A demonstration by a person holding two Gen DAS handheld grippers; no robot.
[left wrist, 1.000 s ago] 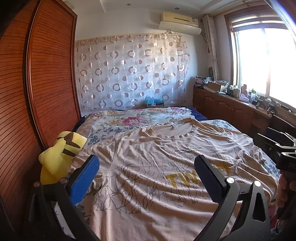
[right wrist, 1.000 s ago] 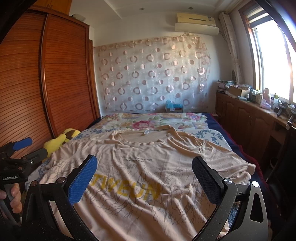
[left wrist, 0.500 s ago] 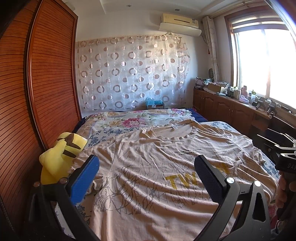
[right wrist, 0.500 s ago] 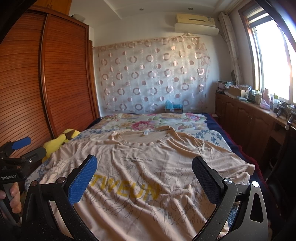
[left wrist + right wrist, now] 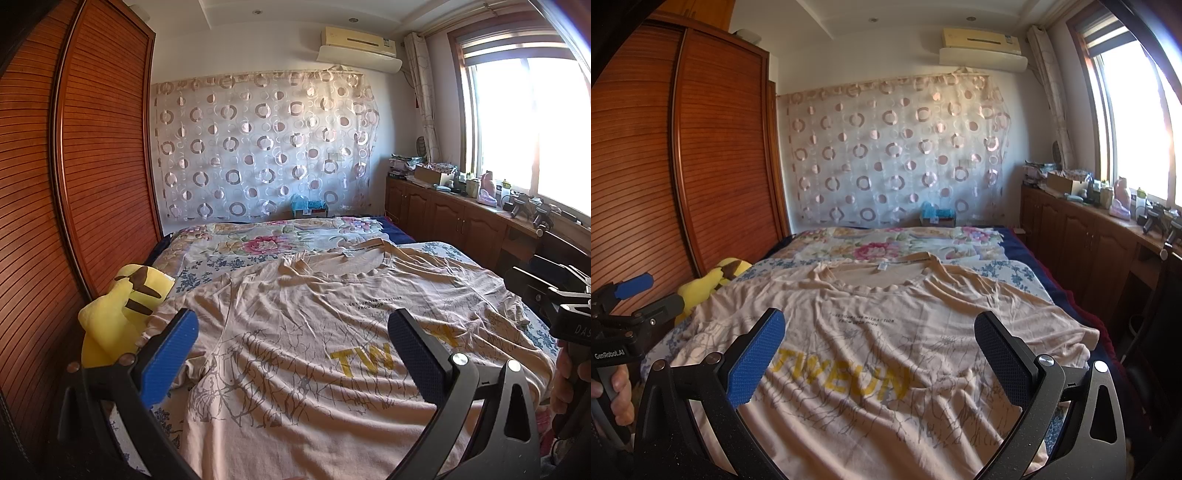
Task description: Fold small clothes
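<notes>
A wrinkled beige cotton T-shirt (image 5: pixel 332 332) with yellow block letters and a grey branch-like print lies spread front-up across the bed (image 5: pixel 266 240), its neckline toward the far end and its hem toward the cameras. In the right wrist view the yellow letters read "TWEUN", with 2 lines of small dark text above them. The shirt rests on a floral bedspread with pink blooms, which shows beyond the collar.

The left gripper (image 5: pixel 291 347) hangs above the shirt's left half with its 2 blue-padded fingers (image 5: pixel 168 358) spread wide, nothing between them. The right gripper (image 5: pixel 879 350) hangs over the lower middle of the shirt (image 5: pixel 886 332) — its fingers (image 5: pixel 755 360) likewise spread apart and holding nothing. Neither gripper visibly touches the fabric. Each gripper shows at the edge of the other's view, held by a hand on its handle.

A yellow plush toy with brown-tipped ears (image 5: pixel 118 310) sits at the bed's left edge, just beside the shirt's left sleeve and against the slatted reddish-brown wooden wardrobe (image 5: pixel 92 166). A sheer curtain with a ring pattern (image 5: pixel 266 147) covers the far wall, a cream air conditioner (image 5: pixel 358 44) mounted above it. Along the right wall runs a brown wooden cabinet worktop (image 5: pixel 461 206) crowded with small items — too small to identify — under a bright window (image 5: pixel 535 125).
</notes>
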